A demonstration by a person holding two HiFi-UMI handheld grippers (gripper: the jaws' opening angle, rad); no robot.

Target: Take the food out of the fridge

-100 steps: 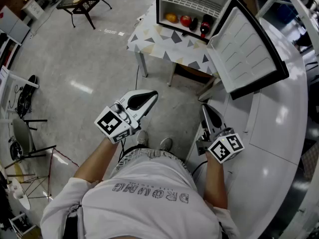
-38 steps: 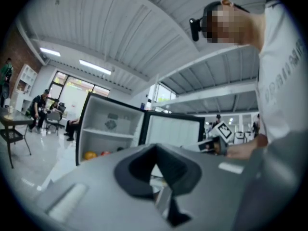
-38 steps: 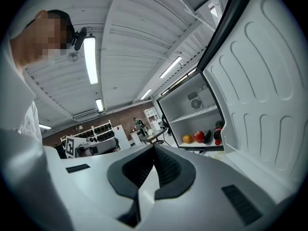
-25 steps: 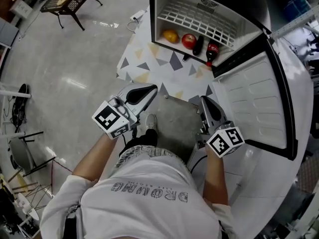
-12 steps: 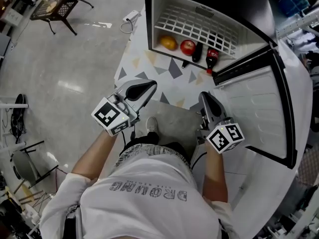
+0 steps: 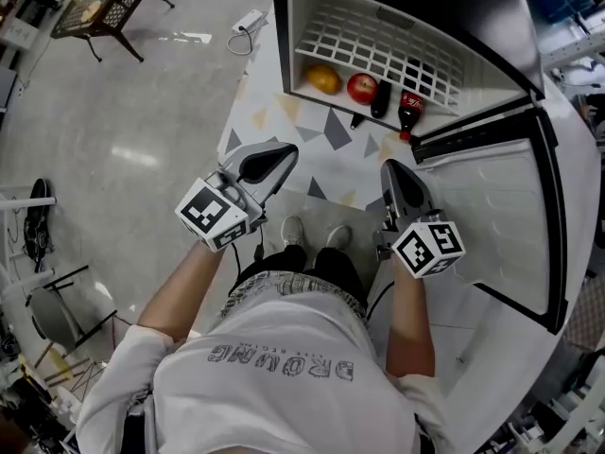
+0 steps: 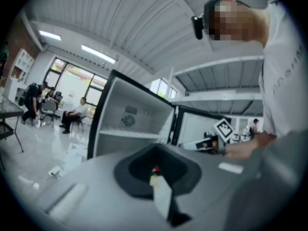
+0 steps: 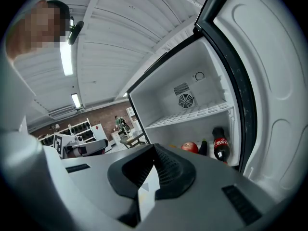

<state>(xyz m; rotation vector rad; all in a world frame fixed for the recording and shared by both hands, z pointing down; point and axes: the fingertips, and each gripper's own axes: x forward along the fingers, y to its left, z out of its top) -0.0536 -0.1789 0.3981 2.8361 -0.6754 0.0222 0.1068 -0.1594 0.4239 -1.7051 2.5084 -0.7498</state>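
Ahead, a triangle-patterned table (image 6: pixel 276 126) on glossy floor (image 6: pixel 142 112) bears the fridge (image 6: pixel 299 45).

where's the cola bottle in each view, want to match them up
Head view: the cola bottle is at the right end of the row on the fridge floor, beside the door hinge side.
Left gripper view: not in it; the left gripper covers the fridge floor with its own body.
Right gripper view: lower right, next to the dark door frame.
Shared landmark: the fridge's white shelf, just above the bottle's spot.
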